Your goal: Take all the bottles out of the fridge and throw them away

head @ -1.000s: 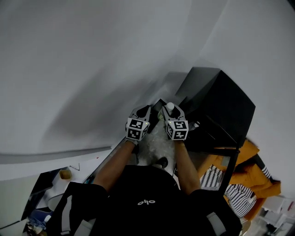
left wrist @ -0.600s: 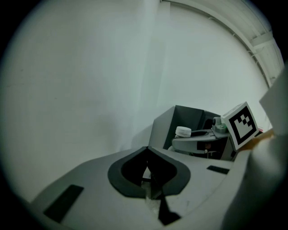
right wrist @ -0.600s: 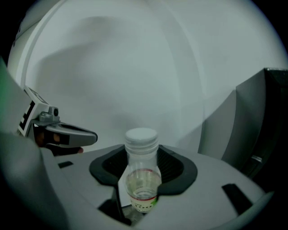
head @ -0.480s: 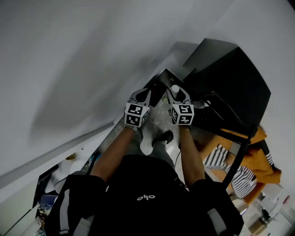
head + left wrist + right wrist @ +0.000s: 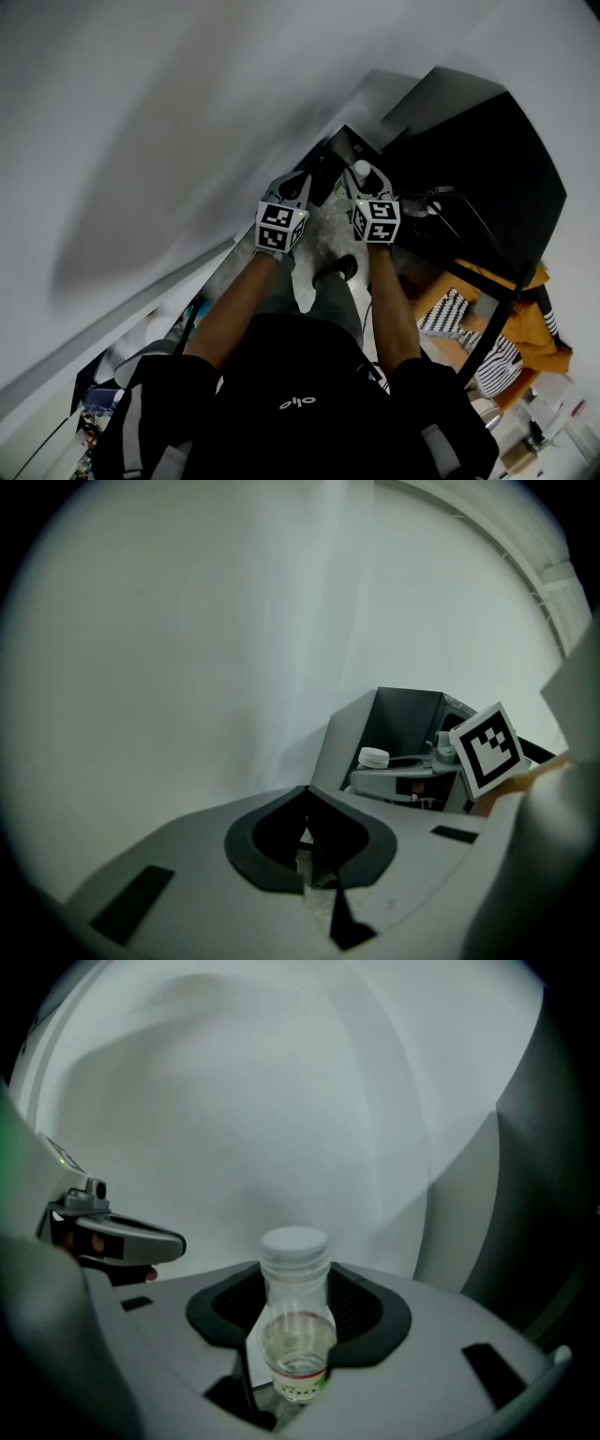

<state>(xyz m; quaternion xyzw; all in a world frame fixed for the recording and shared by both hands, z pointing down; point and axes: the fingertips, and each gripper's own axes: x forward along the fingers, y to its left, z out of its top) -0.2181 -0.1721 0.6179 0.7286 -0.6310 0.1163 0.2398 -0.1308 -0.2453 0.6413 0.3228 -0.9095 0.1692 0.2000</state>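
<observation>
The left gripper, left of the black fridge, has its jaws closed together, with nothing clearly between them. Beside it, nearer the fridge, the right gripper clamps a small clear bottle upright; the bottle has a white cap and a little pale liquid inside. Below both grippers lies crinkled clear plastic, perhaps a bin bag. A white wall stands beyond.

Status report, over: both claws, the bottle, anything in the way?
Left claw shut. Right claw shut on white-capped bottle. Open dark box ahead; nothing seen blocking.
</observation>
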